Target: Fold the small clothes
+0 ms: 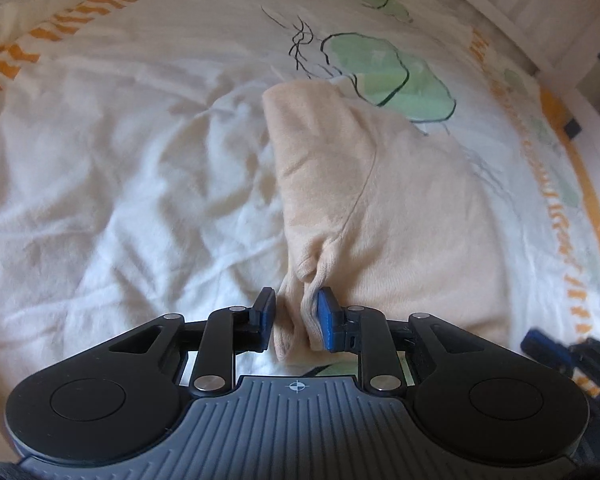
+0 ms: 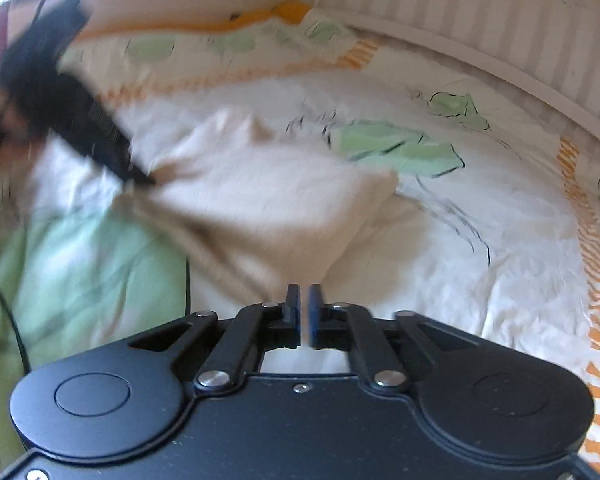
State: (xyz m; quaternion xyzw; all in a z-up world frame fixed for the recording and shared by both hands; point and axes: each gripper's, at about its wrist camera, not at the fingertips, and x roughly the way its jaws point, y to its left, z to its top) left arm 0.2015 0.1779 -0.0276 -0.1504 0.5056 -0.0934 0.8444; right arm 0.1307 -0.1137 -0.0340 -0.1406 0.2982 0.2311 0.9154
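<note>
A small cream garment (image 1: 364, 200) lies on the bed, stretching away from me in the left wrist view. My left gripper (image 1: 296, 316) is shut on a bunched near edge of it, cloth filling the gap between the blue pads. In the right wrist view the same garment (image 2: 268, 200) lies ahead, blurred. My right gripper (image 2: 305, 312) is shut with a thin slit between the pads; no cloth shows inside. The left gripper (image 2: 76, 120) appears there as a dark blurred shape at the garment's left corner.
A white duvet (image 1: 120, 184) with green leaf prints (image 1: 384, 76) and orange striped borders covers the bed. A striped wall (image 2: 480, 12) runs behind it. A green patch (image 2: 84, 272) lies at lower left in the right wrist view. The right gripper (image 1: 560, 352) shows at the right edge.
</note>
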